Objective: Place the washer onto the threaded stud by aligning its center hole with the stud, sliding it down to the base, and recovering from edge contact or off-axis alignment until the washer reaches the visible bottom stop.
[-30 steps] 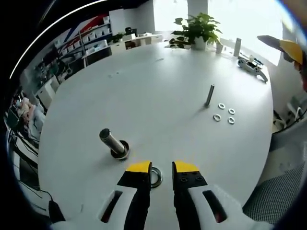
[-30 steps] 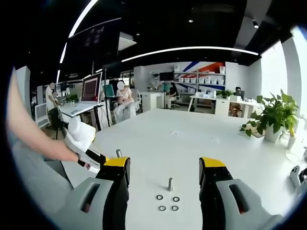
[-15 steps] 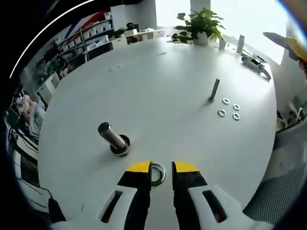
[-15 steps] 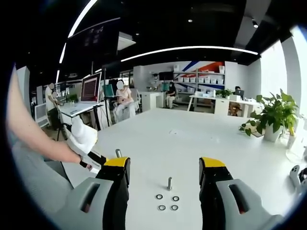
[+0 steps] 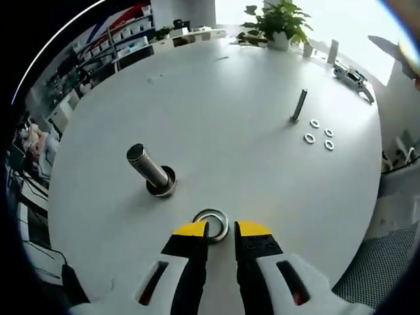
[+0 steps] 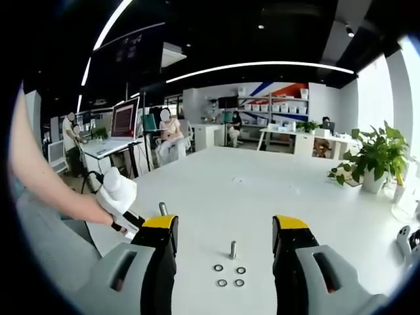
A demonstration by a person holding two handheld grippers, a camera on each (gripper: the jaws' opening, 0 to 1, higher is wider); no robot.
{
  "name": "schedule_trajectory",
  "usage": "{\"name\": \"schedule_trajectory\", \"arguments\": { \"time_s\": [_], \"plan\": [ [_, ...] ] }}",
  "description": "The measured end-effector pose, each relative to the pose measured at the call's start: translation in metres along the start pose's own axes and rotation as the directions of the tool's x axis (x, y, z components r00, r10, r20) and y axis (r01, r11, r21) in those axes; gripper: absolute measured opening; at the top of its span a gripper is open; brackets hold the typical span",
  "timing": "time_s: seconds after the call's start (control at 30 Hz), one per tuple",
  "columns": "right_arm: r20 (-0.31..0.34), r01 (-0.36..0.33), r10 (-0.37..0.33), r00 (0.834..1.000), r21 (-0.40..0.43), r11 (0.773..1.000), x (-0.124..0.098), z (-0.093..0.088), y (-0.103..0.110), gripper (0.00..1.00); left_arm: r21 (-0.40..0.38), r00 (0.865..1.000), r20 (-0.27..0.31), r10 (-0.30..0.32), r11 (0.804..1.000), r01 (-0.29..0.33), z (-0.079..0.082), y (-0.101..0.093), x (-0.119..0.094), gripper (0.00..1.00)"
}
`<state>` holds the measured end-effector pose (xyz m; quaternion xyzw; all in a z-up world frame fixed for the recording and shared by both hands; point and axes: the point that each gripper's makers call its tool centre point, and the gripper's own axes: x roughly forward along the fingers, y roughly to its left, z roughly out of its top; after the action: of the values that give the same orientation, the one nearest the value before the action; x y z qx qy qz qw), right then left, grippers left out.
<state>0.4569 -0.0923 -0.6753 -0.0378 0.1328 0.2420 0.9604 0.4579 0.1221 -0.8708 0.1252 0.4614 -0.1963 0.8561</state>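
A large steel washer [image 5: 211,224] lies flat on the white table [image 5: 223,131], just ahead of and partly under the tips of my left gripper [image 5: 222,230]. Its jaws stand a narrow gap apart with nothing held between them. The thick threaded stud [image 5: 148,169] stands tilted in the view on its round base, up and left of the washer and apart from it. My right gripper [image 6: 225,226] hovers wide open over the table's other side. From there the thick stud [image 6: 162,209] peeks out beside the left gripper's white body [image 6: 118,197], held by a person's arm.
A thin stud [image 5: 300,105] [image 6: 232,249] stands farther off with several small washers [image 5: 318,133] [image 6: 230,276] beside it. A potted plant [image 5: 279,26] and a white device [image 5: 353,75] sit near the far edge. People sit at desks [image 6: 167,134] behind.
The left gripper has drawn back from the washer, which now lies ahead of the tips instead of between them. Its white body has risen slightly in the right gripper view. The right gripper is still.
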Motion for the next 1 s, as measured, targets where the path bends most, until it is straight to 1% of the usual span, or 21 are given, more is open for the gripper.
{"name": "schedule_trajectory", "arguments": {
  "time_s": [0.37, 0.6, 0.8, 1.0],
  "plan": [
    [0.000, 0.000, 0.000, 1.000, 0.001, 1.000, 0.0001, 0.0000, 0.0003, 0.60, 0.006, 1.000, -0.011, -0.009, 1.000, 0.009, 0.0003, -0.0016, -0.0004, 0.11],
    [-0.002, 0.003, -0.003, 1.000, 0.006, 1.000, 0.0001, -0.0007, -0.0010, 0.60, -0.009, 1.000, -0.016, -0.016, 1.000, 0.016, -0.0005, -0.0018, -0.0007, 0.09],
    [-0.004, 0.001, -0.001, 1.000, 0.005, 1.000, 0.0004, -0.0009, -0.0003, 0.60, 0.003, 1.000, -0.019, -0.016, 1.000, 0.016, -0.0015, -0.0027, -0.0016, 0.07],
    [-0.007, 0.001, -0.001, 1.000, 0.004, 1.000, 0.0006, -0.0019, -0.0005, 0.60, 0.048, 1.000, -0.017, -0.019, 0.999, 0.020, -0.0013, -0.0047, -0.0015, 0.05]
  ]
}}
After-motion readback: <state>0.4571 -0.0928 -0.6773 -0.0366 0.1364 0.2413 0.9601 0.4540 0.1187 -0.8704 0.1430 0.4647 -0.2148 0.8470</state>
